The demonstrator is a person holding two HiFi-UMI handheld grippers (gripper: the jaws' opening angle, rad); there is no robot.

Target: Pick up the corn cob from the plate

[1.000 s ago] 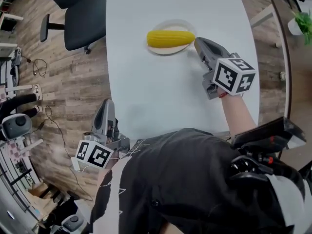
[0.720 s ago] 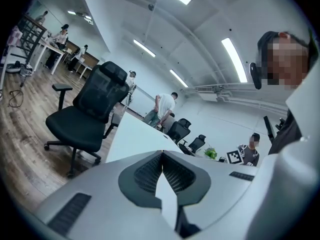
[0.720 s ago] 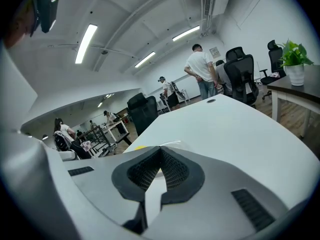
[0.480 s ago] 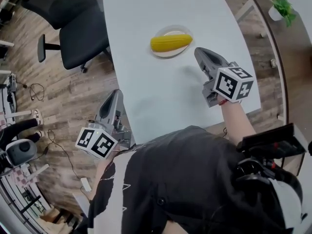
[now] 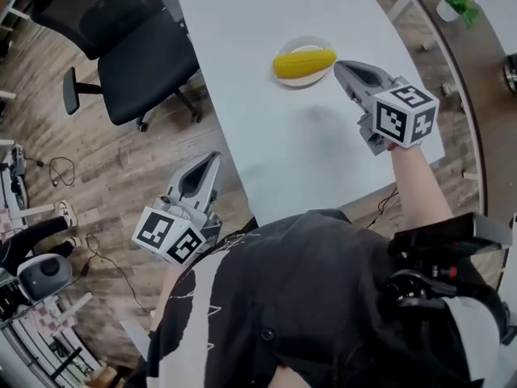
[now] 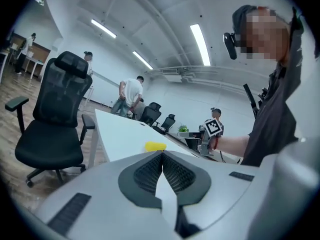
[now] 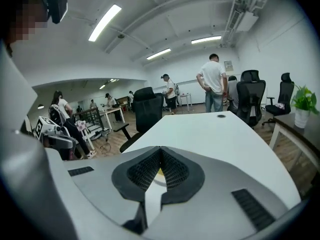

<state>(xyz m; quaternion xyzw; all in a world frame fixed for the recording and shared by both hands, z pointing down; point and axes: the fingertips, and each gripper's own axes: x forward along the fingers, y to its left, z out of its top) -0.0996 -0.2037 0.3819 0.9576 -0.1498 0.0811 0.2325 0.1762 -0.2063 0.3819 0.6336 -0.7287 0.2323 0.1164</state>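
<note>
A yellow corn cob lies on a small white plate on the white table. My right gripper hovers just right of the plate, tips close to the cob's right end, jaws shut and holding nothing. In the right gripper view, a sliver of the cob shows behind the closed tips. My left gripper is off the table's left edge, over the floor, jaws shut and empty. In the left gripper view, the cob lies far ahead, beyond the closed tips.
A black office chair stands left of the table. A potted plant sits at the far right. Wooden floor lies under the left gripper. People and more chairs stand far off in both gripper views.
My right gripper has moved up toward the plate, ending beside the cob's right end. My left gripper has shifted slightly and rolled, still off the table. The head view has swung.
</note>
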